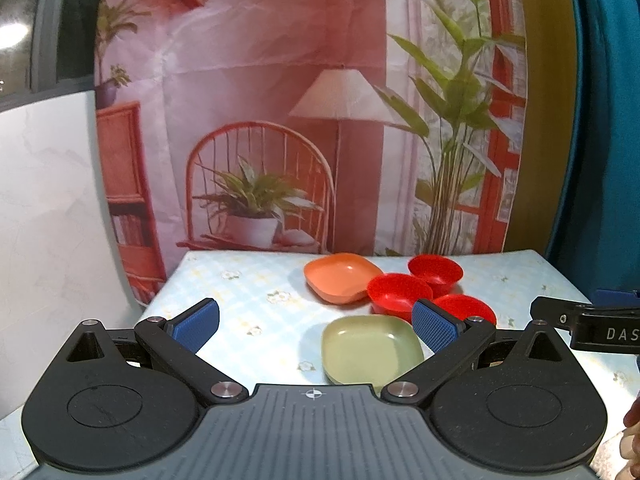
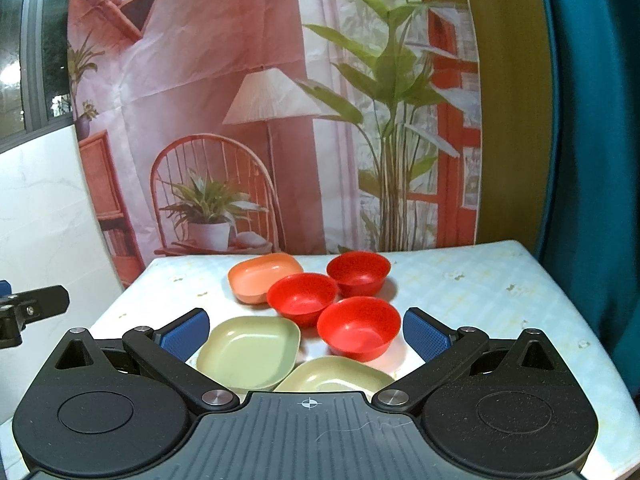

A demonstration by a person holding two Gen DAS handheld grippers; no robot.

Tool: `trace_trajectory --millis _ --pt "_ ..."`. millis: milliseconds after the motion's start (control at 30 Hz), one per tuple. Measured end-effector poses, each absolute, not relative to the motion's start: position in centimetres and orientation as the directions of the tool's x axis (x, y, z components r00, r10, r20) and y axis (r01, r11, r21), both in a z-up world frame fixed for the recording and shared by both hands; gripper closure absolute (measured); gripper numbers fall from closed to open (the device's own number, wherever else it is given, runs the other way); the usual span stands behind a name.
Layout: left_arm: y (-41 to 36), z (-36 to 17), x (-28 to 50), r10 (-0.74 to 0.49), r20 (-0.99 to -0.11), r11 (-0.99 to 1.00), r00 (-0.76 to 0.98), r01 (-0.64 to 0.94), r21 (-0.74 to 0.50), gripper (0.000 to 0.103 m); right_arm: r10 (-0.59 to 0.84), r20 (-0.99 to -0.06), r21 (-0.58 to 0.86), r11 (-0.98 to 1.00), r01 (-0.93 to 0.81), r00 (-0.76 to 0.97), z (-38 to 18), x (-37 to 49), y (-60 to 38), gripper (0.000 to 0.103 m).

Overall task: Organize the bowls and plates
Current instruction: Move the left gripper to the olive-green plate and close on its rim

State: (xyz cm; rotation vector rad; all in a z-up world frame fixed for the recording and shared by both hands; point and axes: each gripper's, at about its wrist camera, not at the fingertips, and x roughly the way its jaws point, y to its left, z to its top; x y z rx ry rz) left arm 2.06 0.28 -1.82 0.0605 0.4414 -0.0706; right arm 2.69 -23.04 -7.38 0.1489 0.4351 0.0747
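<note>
On the table stand an orange square plate (image 2: 262, 276), three red bowls (image 2: 302, 298) (image 2: 358, 272) (image 2: 358, 328) and two green square plates (image 2: 250, 352) (image 2: 332, 374). My right gripper (image 2: 306, 334) is open and empty, held above the near green plates. My left gripper (image 1: 316, 324) is open and empty, above the table's left side, with a green plate (image 1: 370, 350) between its fingers' line of sight. In the left wrist view I also see the orange plate (image 1: 340, 282) and red bowls (image 1: 398, 292) (image 1: 434, 272) (image 1: 464, 306).
The table (image 2: 460, 300) has a light floral checked cloth. A printed backdrop (image 2: 240, 120) hangs behind it, a teal curtain (image 2: 592, 160) to the right, a white wall (image 2: 36, 220) to the left. The right gripper's side shows in the left wrist view (image 1: 592, 326).
</note>
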Motion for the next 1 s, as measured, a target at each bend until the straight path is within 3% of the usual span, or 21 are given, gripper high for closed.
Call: trace_trajectory --millis 300,467,633,833,1000 --pt "-2.3 -6.1 6.9 -0.081 -0.46 0.985 0.884 0.143 0.101 0.0 0.05 -0.473 0.135 0.991 0.016 0.879 -12.6 6.6 -25.7 0.0" --pt "-4.1 -10.1 9.5 -0.131 -0.555 0.971 0.822 0.218 0.094 0.0 0.054 -0.539 0.129 0.991 0.018 0.84 -16.5 8.6 -27.2 0.001" --pt "-5.4 -13.8 11.5 -0.194 -0.656 0.955 0.73 0.294 0.045 0.003 0.065 -0.593 0.132 0.991 0.017 0.802 -19.1 10.1 -27.8 0.009" --pt "-5.6 -16.7 13.4 -0.237 -0.742 0.945 0.627 0.327 -0.025 0.018 0.077 -0.634 0.139 0.99 0.015 0.769 -21.1 11.4 -28.2 0.02" --pt "-5.2 -18.5 14.5 -0.283 -0.786 0.941 0.549 0.318 -0.116 0.036 0.1 -0.659 0.161 0.987 0.011 0.745 -22.3 12.1 -28.6 0.034"
